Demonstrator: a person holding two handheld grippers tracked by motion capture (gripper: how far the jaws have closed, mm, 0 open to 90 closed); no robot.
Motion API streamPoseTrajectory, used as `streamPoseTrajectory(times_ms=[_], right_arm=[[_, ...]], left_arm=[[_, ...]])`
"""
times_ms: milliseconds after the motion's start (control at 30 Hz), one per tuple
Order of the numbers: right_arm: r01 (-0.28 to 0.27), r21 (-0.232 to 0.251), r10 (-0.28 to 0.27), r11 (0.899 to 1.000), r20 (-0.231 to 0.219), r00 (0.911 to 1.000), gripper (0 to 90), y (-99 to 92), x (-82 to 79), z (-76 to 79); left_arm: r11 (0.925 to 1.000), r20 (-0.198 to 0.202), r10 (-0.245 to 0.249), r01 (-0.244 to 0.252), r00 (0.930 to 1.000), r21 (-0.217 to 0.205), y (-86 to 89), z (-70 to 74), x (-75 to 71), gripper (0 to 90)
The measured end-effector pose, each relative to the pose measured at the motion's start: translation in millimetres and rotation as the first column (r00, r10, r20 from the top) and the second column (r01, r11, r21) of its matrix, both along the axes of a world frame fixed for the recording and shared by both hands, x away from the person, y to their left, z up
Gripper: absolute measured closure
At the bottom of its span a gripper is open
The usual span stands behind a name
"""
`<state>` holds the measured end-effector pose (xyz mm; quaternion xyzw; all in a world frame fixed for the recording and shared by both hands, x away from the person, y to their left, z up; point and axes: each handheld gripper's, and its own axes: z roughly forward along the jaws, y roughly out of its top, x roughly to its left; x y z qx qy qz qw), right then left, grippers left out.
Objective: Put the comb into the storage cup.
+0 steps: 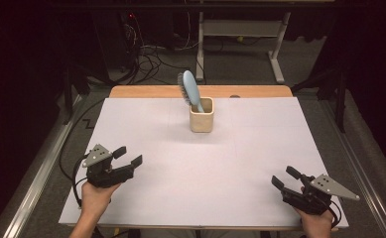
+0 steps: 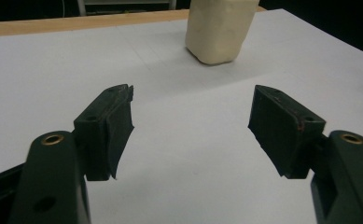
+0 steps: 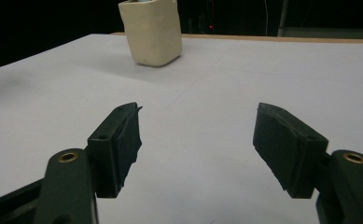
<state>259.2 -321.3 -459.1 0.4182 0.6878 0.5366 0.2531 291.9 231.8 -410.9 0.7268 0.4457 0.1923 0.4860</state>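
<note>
A pale blue hairbrush (image 1: 190,90) with dark bristles stood tilted leftward in a cream square cup (image 1: 201,115) at the far middle of the white table (image 1: 205,168). No writing was readable. The left gripper (image 1: 129,156) and right gripper (image 1: 285,177) rested near, jaws apart, holding nothing.

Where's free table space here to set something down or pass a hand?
Most of the white sheet is bare: the wide stretch between the left gripper and right gripper, both open, and the strips either side of the cream cup. The sole occupied spot is far centre, where the cup holds a blue brush leaning left.
</note>
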Motion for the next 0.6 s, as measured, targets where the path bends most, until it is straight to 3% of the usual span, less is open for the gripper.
streamPoseTrajectory(times_ms=[167, 600], right_arm=[[-0.001, -0.002, 0.001, 1.000, 0.000, 1.0000, 32.4, 0.5, 0.2, 0.0], [-0.001, -0.002, 0.001, 1.000, -0.001, 1.0000, 32.5, 0.5, 0.2, 0.0]], left_arm=[[0.9997, 0.004, -0.001, 0.001, 1.0000, 0.026, -1.8, -3.0, -2.0, 30.8], [0.9997, -0.006, 0.006, -0.005, 1.0000, 0.025, 0.9, -9.0, -3.3, 30.5]])
